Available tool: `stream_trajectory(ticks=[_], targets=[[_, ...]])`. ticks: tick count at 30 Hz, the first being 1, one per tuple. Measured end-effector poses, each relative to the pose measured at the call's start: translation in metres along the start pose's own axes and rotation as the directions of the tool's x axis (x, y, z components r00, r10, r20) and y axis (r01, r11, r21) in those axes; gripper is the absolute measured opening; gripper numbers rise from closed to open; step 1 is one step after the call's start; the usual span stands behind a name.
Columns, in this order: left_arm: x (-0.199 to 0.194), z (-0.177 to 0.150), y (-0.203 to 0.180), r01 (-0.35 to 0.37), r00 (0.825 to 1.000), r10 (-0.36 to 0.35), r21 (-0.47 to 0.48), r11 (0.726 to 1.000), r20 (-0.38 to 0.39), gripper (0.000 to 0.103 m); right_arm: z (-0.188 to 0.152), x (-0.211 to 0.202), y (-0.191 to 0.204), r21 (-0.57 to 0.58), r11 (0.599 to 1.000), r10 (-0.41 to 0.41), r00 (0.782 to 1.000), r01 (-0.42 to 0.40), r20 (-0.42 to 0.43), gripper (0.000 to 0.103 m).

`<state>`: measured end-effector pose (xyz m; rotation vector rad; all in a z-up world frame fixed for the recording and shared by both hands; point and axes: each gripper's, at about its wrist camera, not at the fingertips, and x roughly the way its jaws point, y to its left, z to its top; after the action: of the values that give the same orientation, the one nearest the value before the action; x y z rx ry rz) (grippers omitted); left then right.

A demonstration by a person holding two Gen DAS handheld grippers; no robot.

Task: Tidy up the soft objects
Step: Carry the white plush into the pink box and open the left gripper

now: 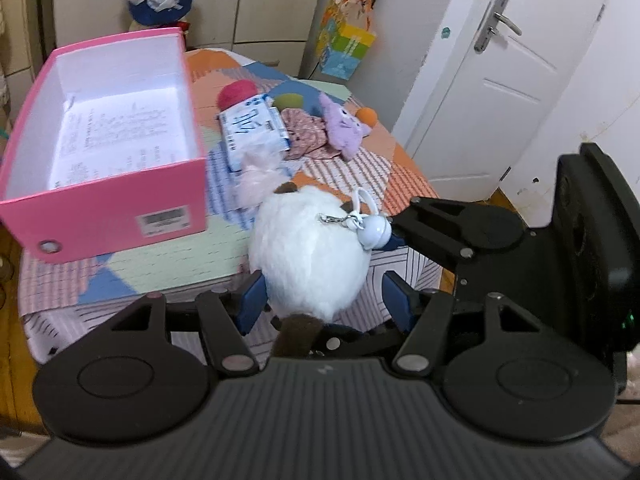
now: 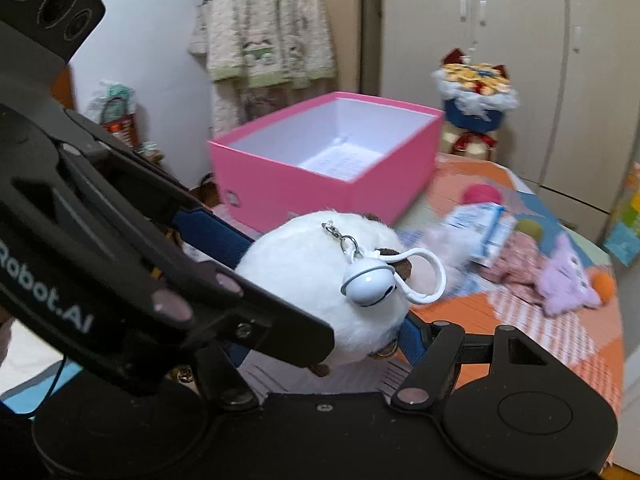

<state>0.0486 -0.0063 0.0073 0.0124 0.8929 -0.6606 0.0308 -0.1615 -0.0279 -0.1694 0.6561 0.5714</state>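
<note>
A white fluffy plush toy (image 1: 310, 252) with brown ears, a brown tail and a white bell on a clip hangs above the table's near edge. It also shows in the right wrist view (image 2: 316, 280). My left gripper (image 1: 324, 300) stands open around its lower part, the right finger apart from the fur. My right gripper (image 2: 332, 312) is shut on the plush from the side; its black arm (image 1: 460, 228) reaches in from the right. An open pink box (image 1: 104, 152) with paper inside stands on the table to the left, also in the right wrist view (image 2: 332, 164).
On the patchwork tablecloth (image 1: 352, 184) lie a tissue pack (image 1: 256, 128), a purple plush (image 1: 344, 126), a pink ball (image 1: 236, 94), a green ball (image 1: 290, 101), an orange ball (image 1: 366, 116), patterned cloth and a pale pink fluffy item (image 1: 256, 180). A white door (image 1: 512, 80) stands right.
</note>
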Motion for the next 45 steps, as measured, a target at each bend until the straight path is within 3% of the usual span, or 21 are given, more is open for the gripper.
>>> stream_trajectory(ticks=[7, 14, 23, 34, 40, 45], targets=[[-0.041, 0.014, 0.026, -0.022, 0.999, 0.024, -0.054, 0.998, 0.034, 0.061, 0.044, 0.005, 0.017, -0.024, 0.996, 0.091, 0.996, -0.091, -0.006, 0.075], [-0.051, 0.051, 0.054, -0.038, 0.991, 0.042, -0.029, 0.999, 0.124, 0.062, 0.092, 0.017, 0.013, -0.068, 0.995, 0.075, 0.995, -0.071, 0.058, 0.077], [-0.015, 0.101, 0.116, 0.008, 0.987, 0.005, -0.078, 0.997, 0.162, 0.063, 0.136, 0.078, -0.028, 0.022, 0.998, 0.061, 0.995, -0.063, 0.082, 0.079], [0.042, 0.132, 0.184, 0.029, 0.989, 0.006, -0.230, 0.973, 0.149, 0.063, 0.165, 0.153, -0.047, -0.086, 0.996, 0.000, 0.999, 0.003, 0.033, 0.079], [0.062, 0.133, 0.204, 0.041, 0.992, -0.005, -0.286, 0.957, 0.123, 0.062, 0.172, 0.177, -0.051, -0.131, 0.991, -0.009, 0.999, 0.005, -0.035, 0.080], [0.077, 0.134, 0.213, 0.066, 0.994, -0.033, -0.320, 0.945, 0.108, 0.062, 0.168, 0.195, -0.047, -0.168, 0.984, -0.079, 0.994, 0.065, -0.078, 0.080]])
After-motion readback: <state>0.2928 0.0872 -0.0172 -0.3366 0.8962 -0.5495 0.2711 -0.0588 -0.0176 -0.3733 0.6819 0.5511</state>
